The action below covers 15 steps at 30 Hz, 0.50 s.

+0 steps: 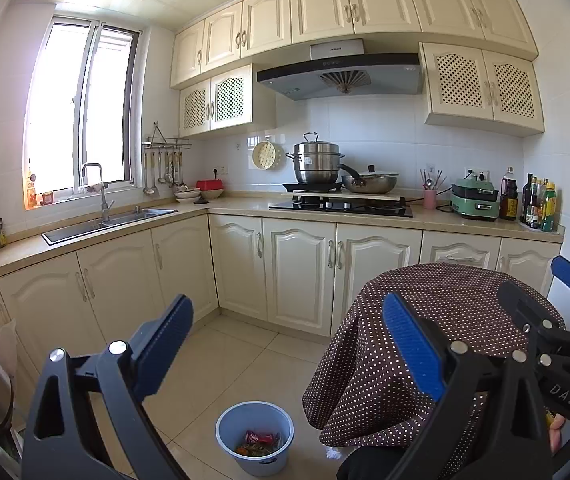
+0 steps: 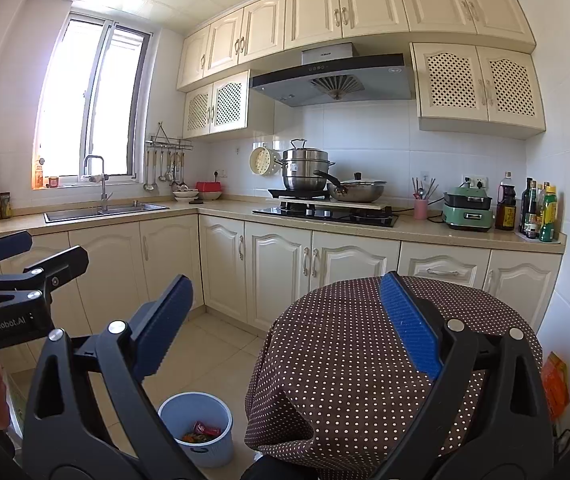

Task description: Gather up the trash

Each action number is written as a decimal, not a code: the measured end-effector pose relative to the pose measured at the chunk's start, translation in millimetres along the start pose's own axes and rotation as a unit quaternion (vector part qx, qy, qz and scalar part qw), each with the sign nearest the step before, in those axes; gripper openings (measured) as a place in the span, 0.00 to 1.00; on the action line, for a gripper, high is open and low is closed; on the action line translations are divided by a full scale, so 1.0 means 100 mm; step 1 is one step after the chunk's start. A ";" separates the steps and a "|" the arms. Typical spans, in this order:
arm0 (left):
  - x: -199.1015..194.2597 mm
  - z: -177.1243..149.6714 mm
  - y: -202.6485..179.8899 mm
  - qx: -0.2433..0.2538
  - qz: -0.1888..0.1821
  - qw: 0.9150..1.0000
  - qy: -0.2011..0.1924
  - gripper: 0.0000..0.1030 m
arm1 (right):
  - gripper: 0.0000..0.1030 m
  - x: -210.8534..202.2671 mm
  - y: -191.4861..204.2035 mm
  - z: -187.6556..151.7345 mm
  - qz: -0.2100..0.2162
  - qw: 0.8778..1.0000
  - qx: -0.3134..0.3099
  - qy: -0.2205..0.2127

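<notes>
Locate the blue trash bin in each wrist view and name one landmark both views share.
Left wrist view: the blue trash bin sits on the floor at bottom centre, left of the polka-dot table.
Right wrist view: the bin is at bottom left of centre, again left of the table.
Shared landmark: the steel steamer pot on the stove.

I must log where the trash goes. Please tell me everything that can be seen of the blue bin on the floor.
The bin is a small round pail, pale blue, plastic by its look, with no lid. It stands upright on the tiled floor, close to the left of the table with the dotted brown cloth; whether the cloth touches it cannot be told. Inside lies trash: a red wrapper and some orange and green scraps. No tool touches it.
</notes>
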State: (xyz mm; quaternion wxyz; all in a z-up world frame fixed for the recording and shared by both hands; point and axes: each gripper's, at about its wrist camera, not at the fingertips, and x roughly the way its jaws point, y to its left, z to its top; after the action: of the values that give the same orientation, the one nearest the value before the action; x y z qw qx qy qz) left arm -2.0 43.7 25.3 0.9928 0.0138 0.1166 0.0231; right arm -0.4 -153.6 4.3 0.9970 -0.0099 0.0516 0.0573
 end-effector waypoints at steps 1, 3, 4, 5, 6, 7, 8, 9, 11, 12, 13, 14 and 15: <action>0.00 0.00 0.00 0.000 0.000 1.000 0.000 0.91 | 0.90 0.01 0.00 0.00 0.001 1.000 0.000 0.000; 0.00 -0.01 0.00 0.000 0.000 1.000 0.001 0.91 | 0.90 0.02 0.00 0.00 0.002 1.000 -0.001 0.001; 0.02 0.01 0.00 0.000 0.000 1.000 0.002 0.91 | 0.90 0.02 0.00 0.00 0.002 1.000 -0.002 0.002; 0.02 0.01 0.00 -0.001 0.001 1.000 0.002 0.91 | 0.90 0.03 0.01 0.00 0.002 1.000 -0.002 0.002; 0.02 0.01 0.00 -0.001 0.001 1.000 0.003 0.91 | 0.90 0.03 0.01 0.00 0.002 1.000 -0.003 0.003; 0.02 0.01 0.00 -0.002 0.001 1.000 0.003 0.91 | 0.90 0.03 0.01 0.00 0.002 1.000 -0.003 0.003; 0.02 0.01 0.00 -0.002 0.002 1.000 0.003 0.91 | 0.90 0.03 0.01 0.00 0.002 1.000 -0.003 0.003; 0.02 0.02 0.00 -0.002 0.002 1.000 0.003 0.91 | 0.90 0.03 0.01 -0.01 0.003 1.000 -0.003 0.002; 0.03 0.01 -0.01 -0.002 0.002 1.000 0.004 0.91 | 0.90 0.03 0.02 0.00 0.003 1.000 -0.004 0.002; 0.03 0.01 -0.01 -0.002 0.002 1.000 0.004 0.91 | 0.90 0.03 0.02 0.00 0.003 1.000 -0.004 0.002; 0.03 0.01 0.00 -0.002 0.002 1.000 0.004 0.91 | 0.90 0.03 0.02 0.00 0.003 1.000 -0.004 0.002; 0.03 0.01 0.00 -0.002 0.002 1.000 0.004 0.91 | 0.90 0.03 0.03 0.00 0.002 1.000 -0.004 0.003; 0.03 0.01 0.00 -0.002 0.002 1.000 0.004 0.91 | 0.90 0.03 0.03 0.00 0.003 1.000 -0.004 0.003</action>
State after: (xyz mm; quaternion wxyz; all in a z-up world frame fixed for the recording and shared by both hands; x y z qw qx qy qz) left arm 1.0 43.4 26.0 0.9923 0.0122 0.1204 0.0252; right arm 2.4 -150.1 3.7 0.9966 -0.0144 0.0546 0.0601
